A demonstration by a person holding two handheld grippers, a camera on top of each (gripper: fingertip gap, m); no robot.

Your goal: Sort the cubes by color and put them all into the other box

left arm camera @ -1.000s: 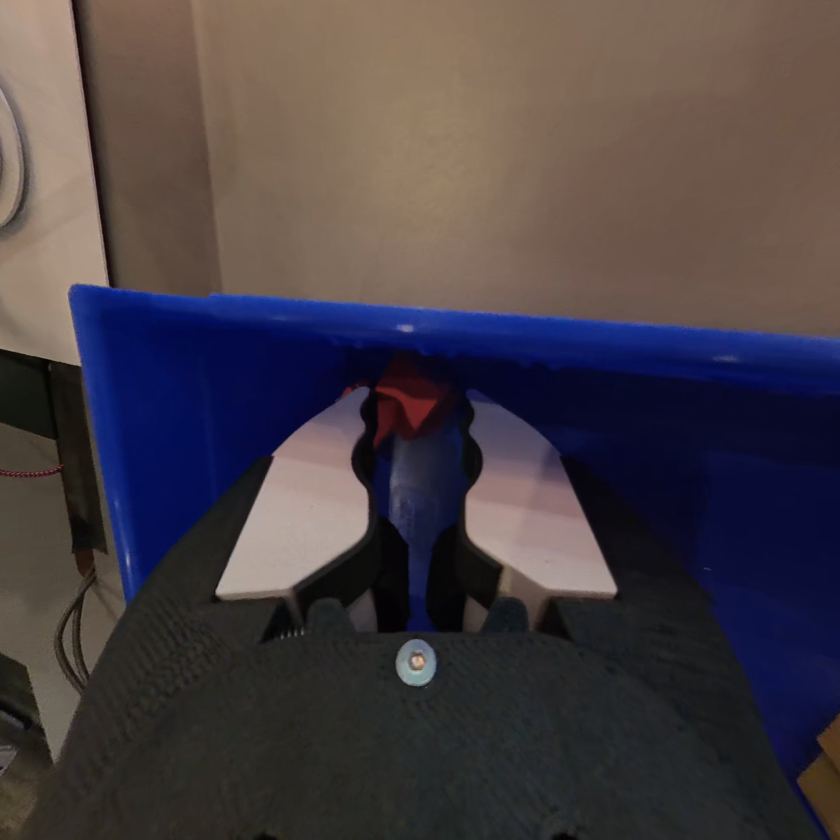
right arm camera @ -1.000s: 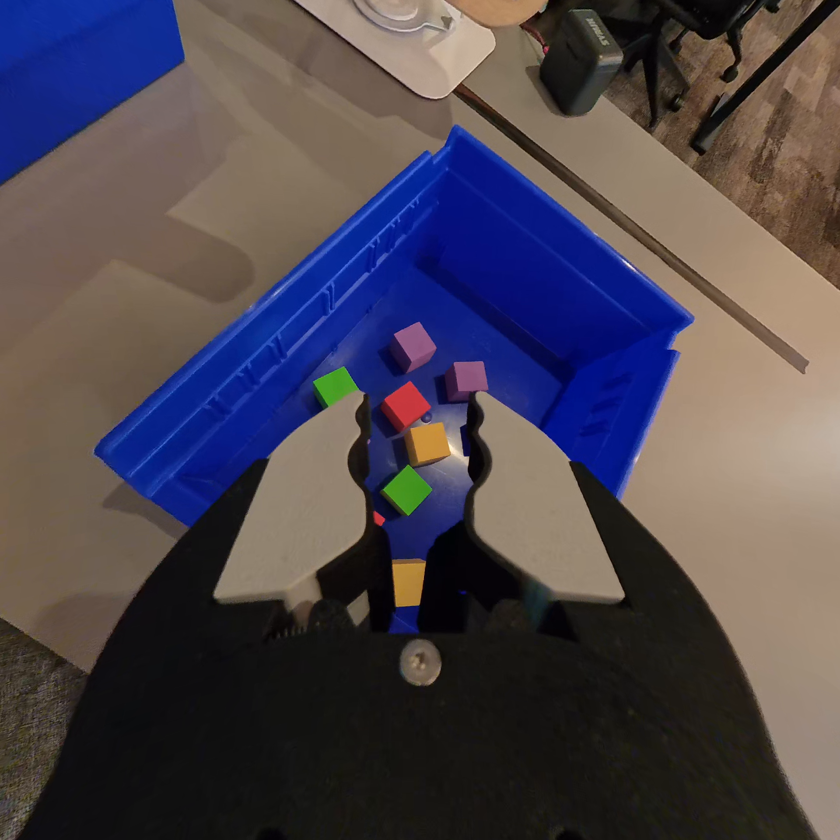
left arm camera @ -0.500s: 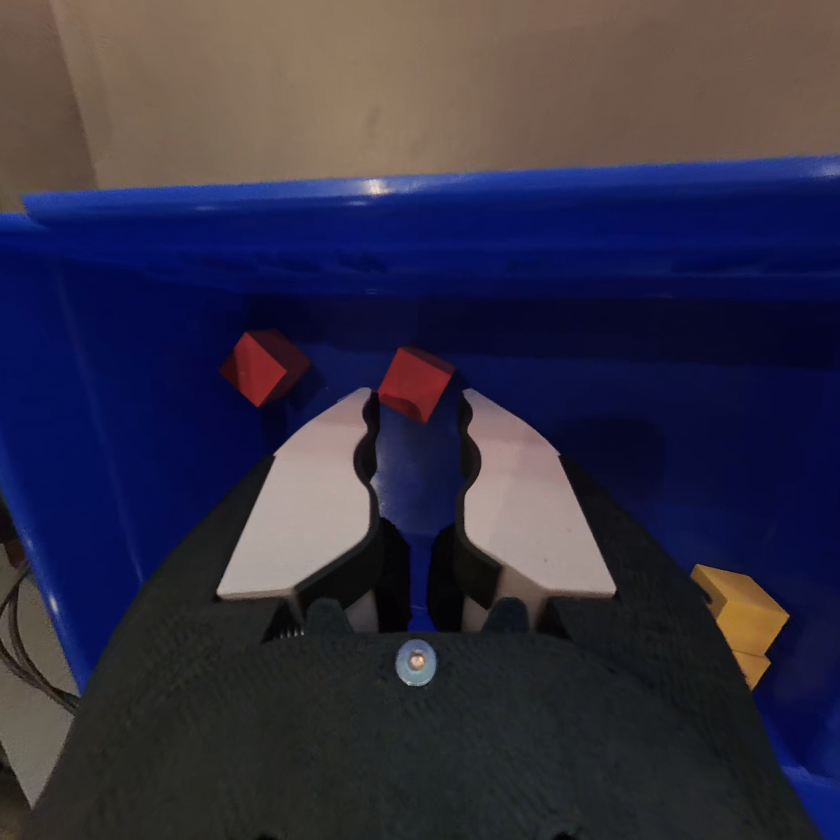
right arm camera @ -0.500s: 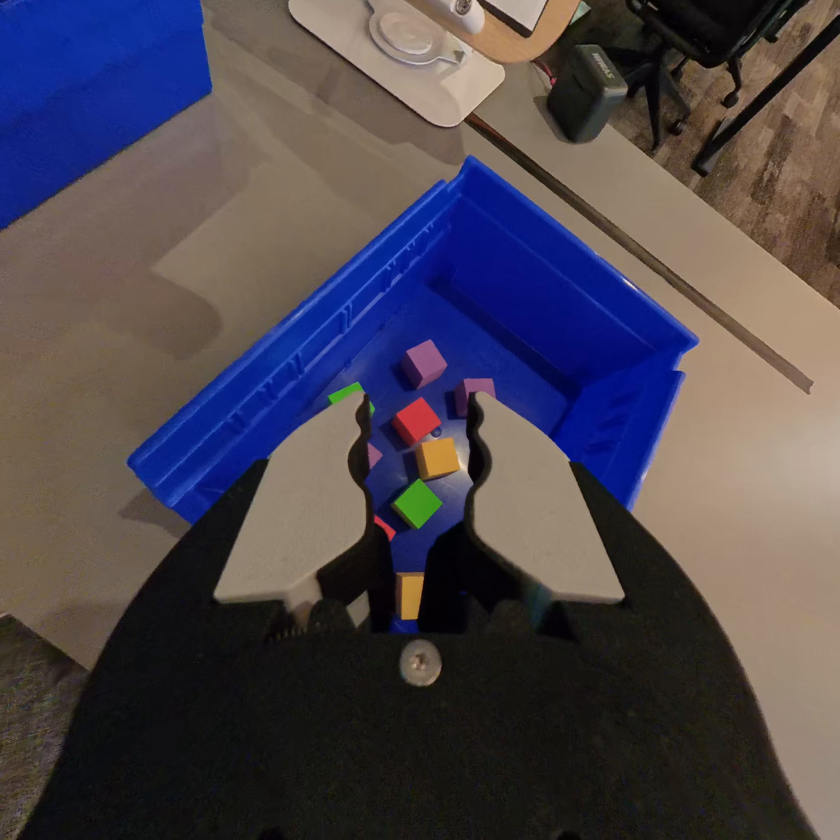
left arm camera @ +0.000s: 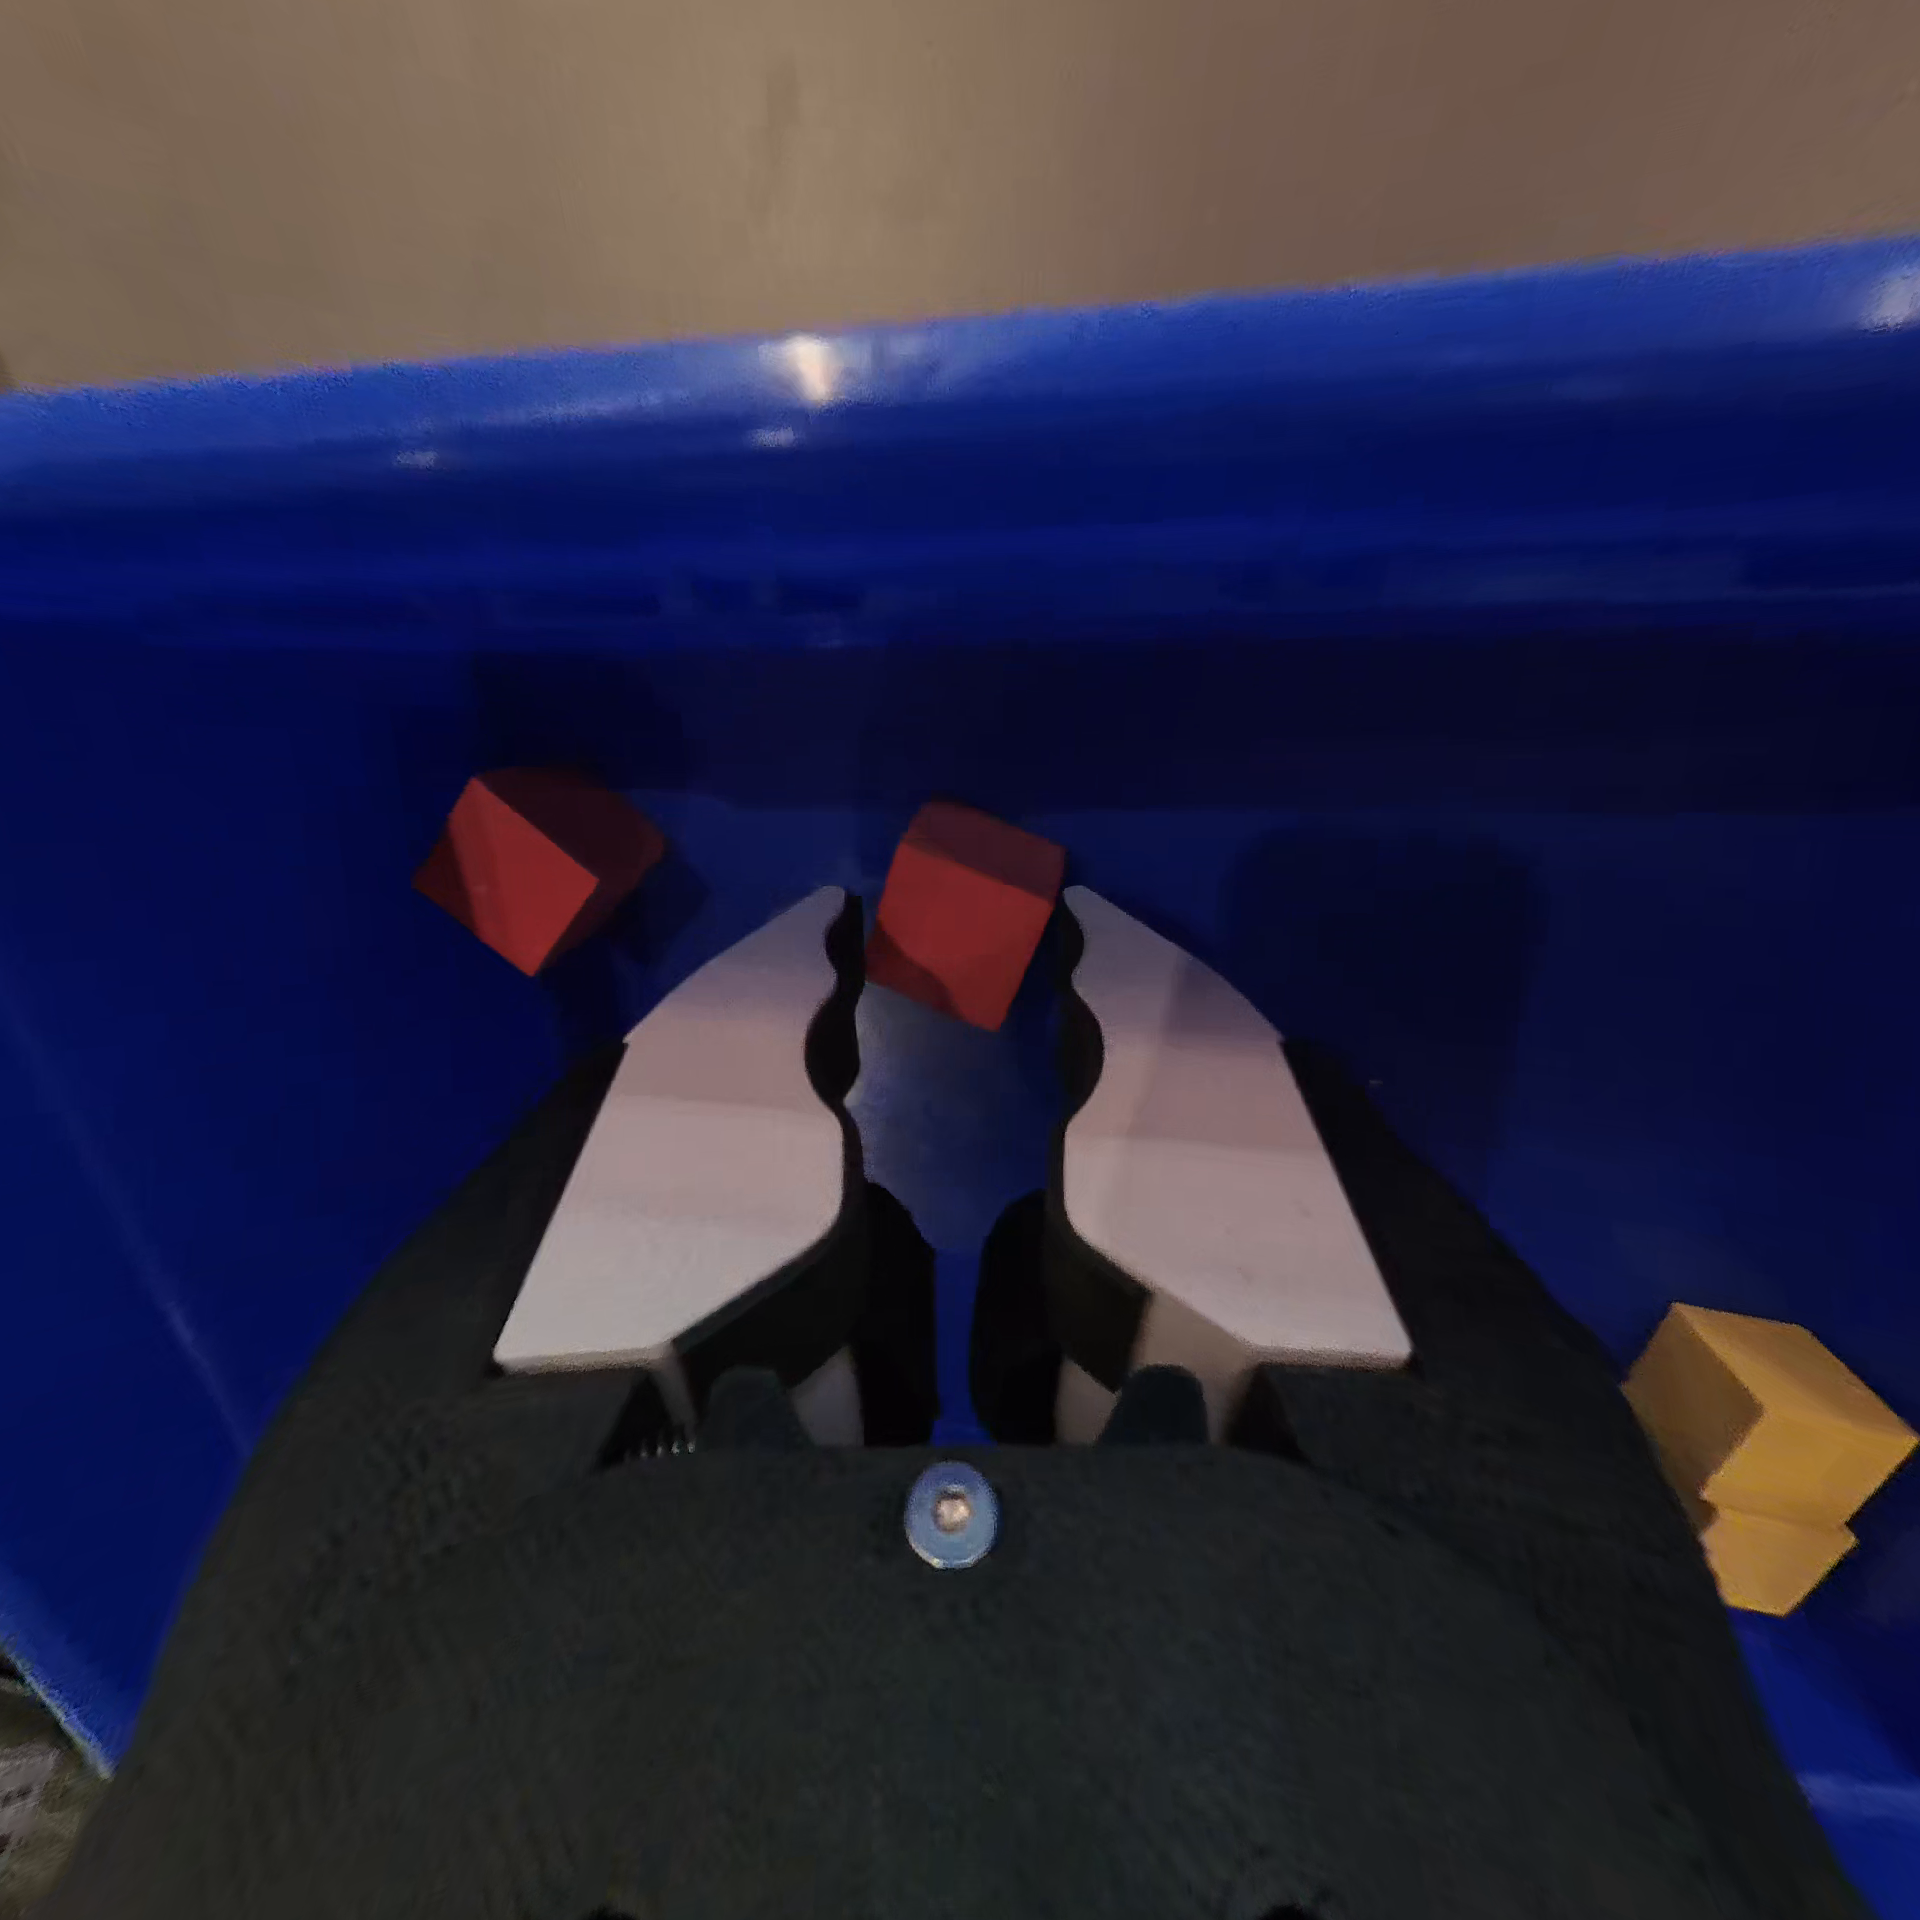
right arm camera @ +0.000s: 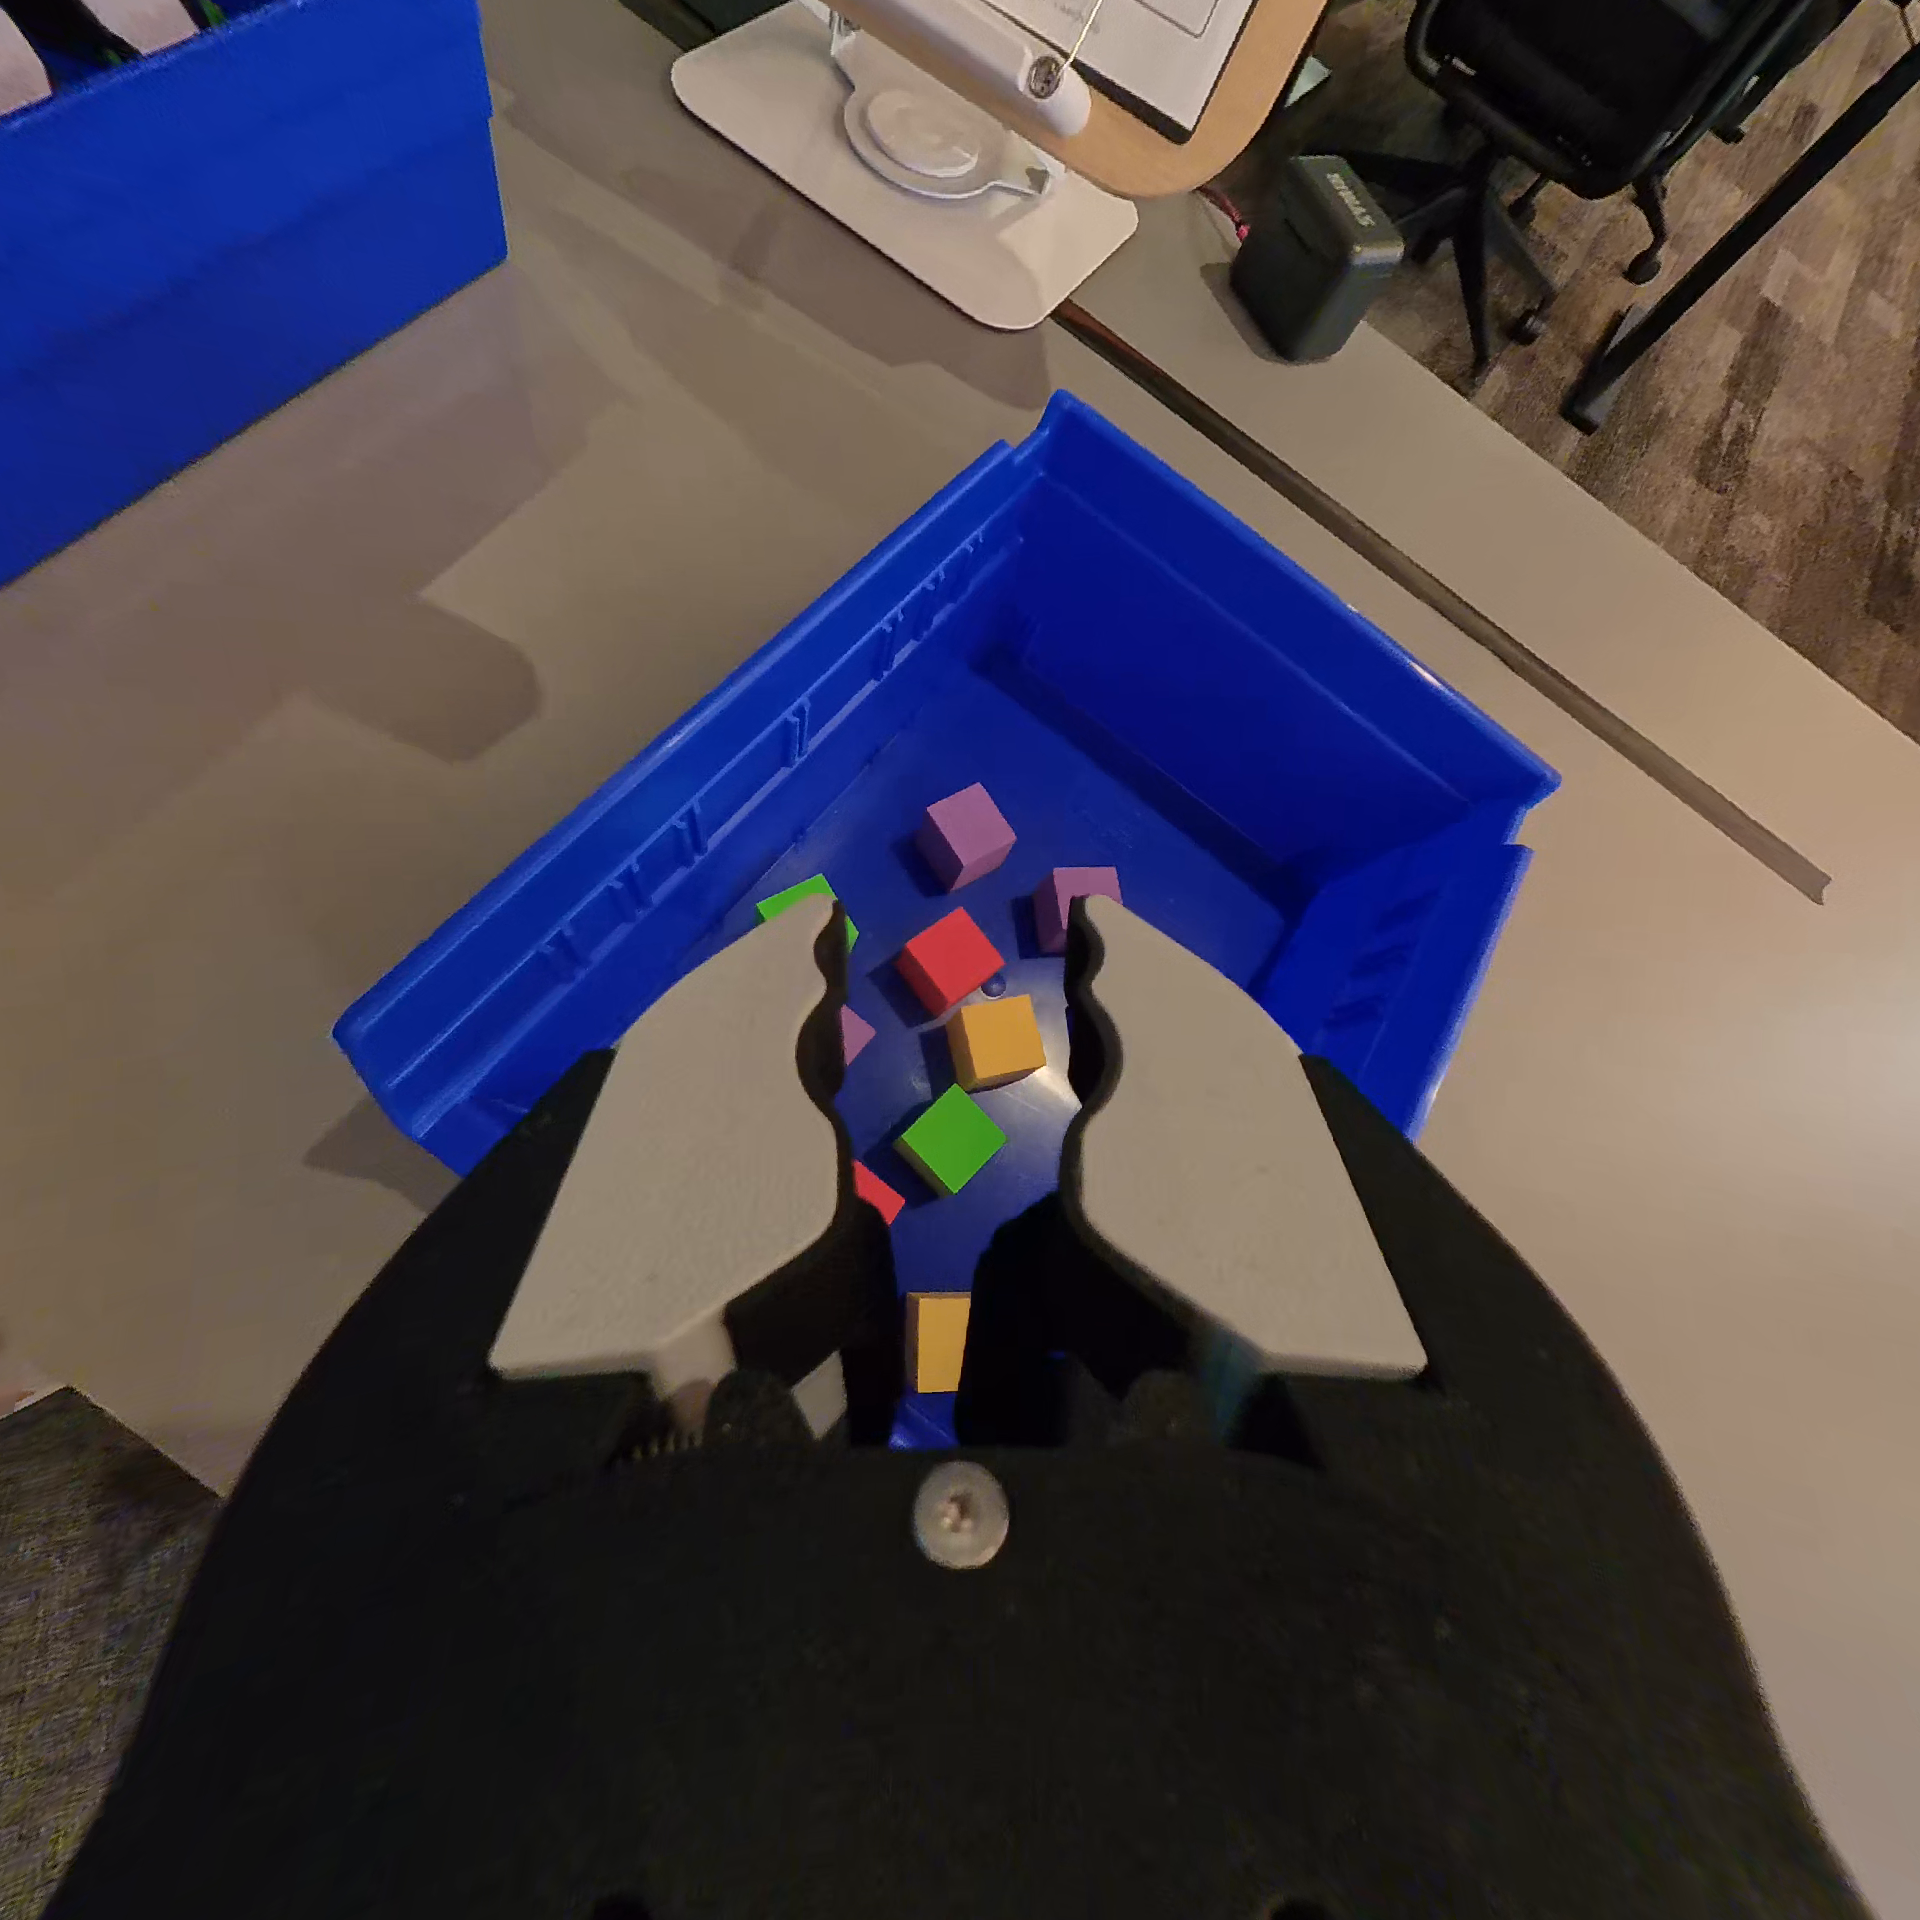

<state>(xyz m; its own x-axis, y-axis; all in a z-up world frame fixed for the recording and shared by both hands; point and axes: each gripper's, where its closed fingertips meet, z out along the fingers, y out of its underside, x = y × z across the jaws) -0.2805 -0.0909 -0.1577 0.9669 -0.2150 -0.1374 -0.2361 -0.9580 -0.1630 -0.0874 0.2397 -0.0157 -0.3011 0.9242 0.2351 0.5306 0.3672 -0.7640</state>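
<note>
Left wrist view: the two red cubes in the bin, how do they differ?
The middle red cube sits between the left gripper's open fingertips; the left red cube lies apart, outside them. The middle one sits straighter; the left one looks more tilted, corner down. Both are red, look alike in size, and are inside the blue bin.

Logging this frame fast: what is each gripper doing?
Left gripper: open, red cube between its fingertips, not gripped.
Right gripper: open, holding nothing, above the blue bin.
</note>
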